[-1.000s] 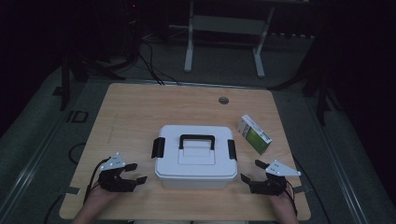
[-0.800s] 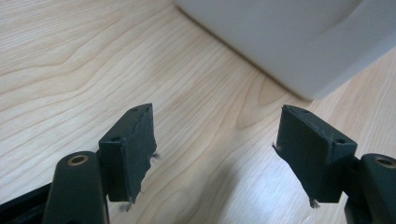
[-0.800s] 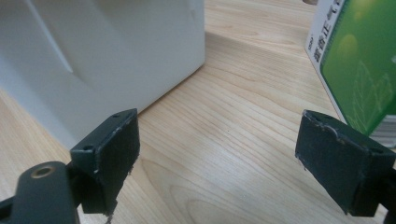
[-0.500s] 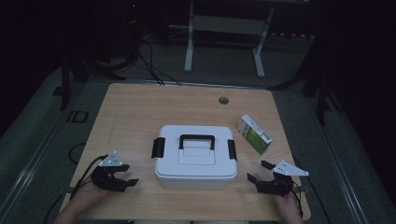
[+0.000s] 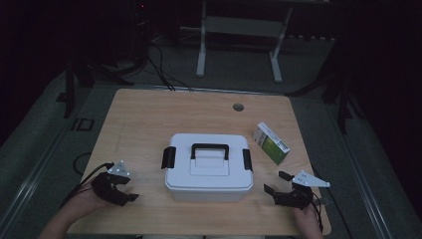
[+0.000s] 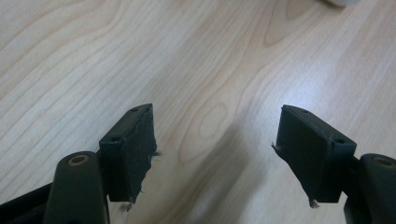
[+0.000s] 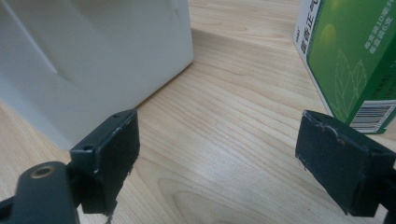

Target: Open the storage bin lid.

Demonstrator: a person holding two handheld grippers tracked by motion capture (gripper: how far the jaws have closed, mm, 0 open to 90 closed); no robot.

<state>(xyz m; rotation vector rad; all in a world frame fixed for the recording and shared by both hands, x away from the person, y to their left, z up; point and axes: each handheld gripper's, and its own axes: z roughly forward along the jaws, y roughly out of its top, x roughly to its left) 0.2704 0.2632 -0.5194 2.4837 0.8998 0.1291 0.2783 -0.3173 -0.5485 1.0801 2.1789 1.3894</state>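
A white lidded box [image 5: 207,167] with a black handle and two black side latches stands at the middle of the wooden table [image 5: 159,114]. A green and white carton [image 5: 270,143] lies to its right. My left gripper [image 5: 130,191] rests near the front left, open and empty, left of the box. My right gripper [image 5: 275,182] sits at the front right, open and empty. In the right gripper view the box wall [image 7: 93,56] is at the left and the carton [image 7: 350,60] at the right, beyond the gripper [image 7: 219,154]. The left gripper [image 6: 215,149] hangs over bare wood.
A small round grommet [image 5: 238,106] sits near the table's far edge. Beyond the table stands a white metal frame [image 5: 239,35] on a dark floor, with cables trailing. Bare wood lies behind the box and at the left.
Both grippers have drawn back a little toward the table's front edge and outward from the box. The box and carton have not moved.
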